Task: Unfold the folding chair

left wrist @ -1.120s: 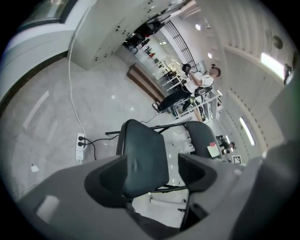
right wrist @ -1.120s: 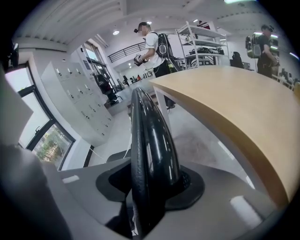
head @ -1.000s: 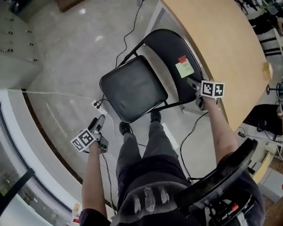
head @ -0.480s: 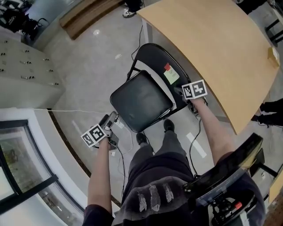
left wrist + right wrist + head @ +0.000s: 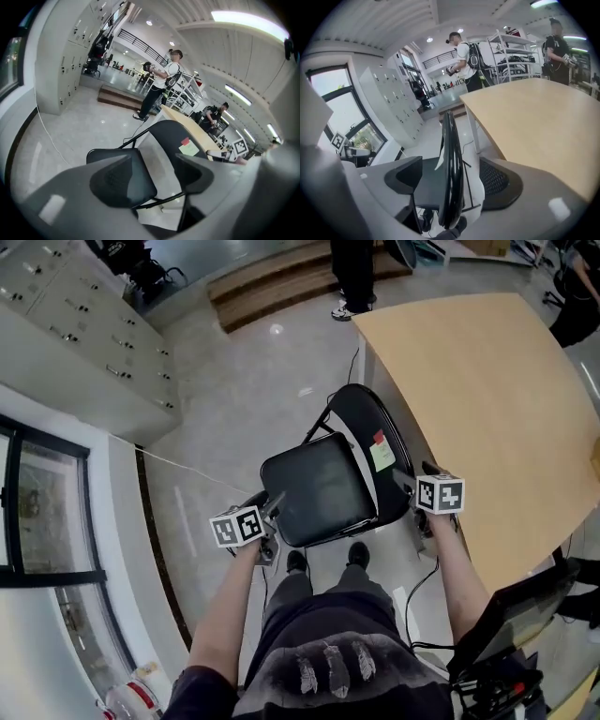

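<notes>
The black folding chair stands unfolded on the floor, its seat (image 5: 319, 488) level and its backrest (image 5: 367, 427) bearing a red and a green note (image 5: 381, 454). My left gripper (image 5: 269, 510) hovers at the seat's front left corner. Its jaws are closing with nothing between them, and the seat (image 5: 101, 157) lies beyond the fingers (image 5: 121, 180). My right gripper (image 5: 412, 488) is at the backrest's right edge. Its jaws are opening, and the backrest (image 5: 451, 140) stands edge-on between them, clear of both pads (image 5: 499, 180).
A large wooden table (image 5: 478, 381) stands right behind the chair. Grey lockers (image 5: 84, 343) line the left wall beside a window. A wooden platform (image 5: 272, 287) and a standing person (image 5: 356, 277) are further back. Cables (image 5: 417, 592) trail on the floor near my feet.
My left gripper has risen from low beside my leg to the seat's front left corner. The right gripper stays at the backrest's right edge, a little higher. The head view has swung.
</notes>
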`<state>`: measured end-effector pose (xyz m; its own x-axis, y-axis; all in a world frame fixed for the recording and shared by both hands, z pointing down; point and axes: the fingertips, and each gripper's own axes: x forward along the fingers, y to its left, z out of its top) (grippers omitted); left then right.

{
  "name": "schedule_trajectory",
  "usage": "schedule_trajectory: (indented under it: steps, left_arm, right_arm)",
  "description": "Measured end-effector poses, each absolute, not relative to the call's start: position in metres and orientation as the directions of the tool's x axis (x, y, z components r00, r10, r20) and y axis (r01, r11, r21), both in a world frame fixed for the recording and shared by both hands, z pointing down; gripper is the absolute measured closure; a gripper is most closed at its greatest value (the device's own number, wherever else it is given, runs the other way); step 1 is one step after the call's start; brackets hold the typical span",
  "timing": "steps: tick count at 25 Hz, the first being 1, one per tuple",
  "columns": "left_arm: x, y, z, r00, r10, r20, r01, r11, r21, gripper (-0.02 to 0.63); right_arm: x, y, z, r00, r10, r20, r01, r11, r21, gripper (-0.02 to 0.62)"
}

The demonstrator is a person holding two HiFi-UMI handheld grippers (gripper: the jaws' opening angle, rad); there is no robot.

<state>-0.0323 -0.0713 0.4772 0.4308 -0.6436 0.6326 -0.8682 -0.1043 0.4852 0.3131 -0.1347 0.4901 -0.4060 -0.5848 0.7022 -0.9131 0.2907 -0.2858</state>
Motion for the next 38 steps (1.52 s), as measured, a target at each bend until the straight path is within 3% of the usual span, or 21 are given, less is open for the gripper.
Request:
schedule_trajectory:
  steps: [8, 16, 24, 26, 27, 28, 32, 38]
  left_arm:
    - [-0.057, -0.065, 0.439, 0.414, -0.735, 0.537, -0.824, -0.053, 0.564, 0.356]
    - [-0.111, -0.065, 0.385, 0.454, -0.808, 0.376, -0.787, -0.166, 0.594, 0.374]
    - [-0.174, -0.007, 0.378, 0.474, -0.835, 0.277, -0.755, -0.224, 0.616, 0.411]
    - [-0.188, 0.004, 0.378, 0.470, -0.838, 0.277, -0.767, -0.232, 0.599, 0.476]
    - [-0.192, 0.010, 0.377, 0.476, -0.833, 0.282, -0.775, -0.246, 0.582, 0.603]
    - [-0.194, 0.015, 0.376, 0.492, -0.822, 0.288, -0.780, -0.269, 0.565, 0.604]
    - [-0.183, 0.028, 0.369, 0.556, -0.774, 0.303, -0.775, -0.352, 0.524, 0.606]
    - [-0.132, 0.032, 0.342, 0.650, -0.719, 0.245, -0.710, -0.461, 0.532, 0.606]
  right_arm:
    - [0.255, -0.146, 0.411, -0.525, -0.666, 0.531, -0.851, 0.392, -0.350, 0.212]
    - [0.127, -0.134, 0.354, -0.642, -0.624, 0.446, -0.765, 0.552, -0.331, 0.212]
    - [0.004, -0.066, 0.351, -0.716, -0.548, 0.432, -0.689, 0.654, -0.313, 0.220]
    - [-0.019, -0.048, 0.347, -0.744, -0.526, 0.413, -0.660, 0.675, -0.329, 0.284]
    - [-0.030, -0.037, 0.344, -0.760, -0.511, 0.401, -0.642, 0.687, -0.341, 0.428]
    - [-0.040, -0.025, 0.341, -0.776, -0.496, 0.390, -0.624, 0.697, -0.354, 0.585]
    - [-0.060, 0.015, 0.341, -0.782, -0.451, 0.429, -0.601, 0.728, -0.330, 0.594]
    - [-0.038, 0.046, 0.336, -0.760, -0.459, 0.460, -0.625, 0.709, -0.326, 0.594]
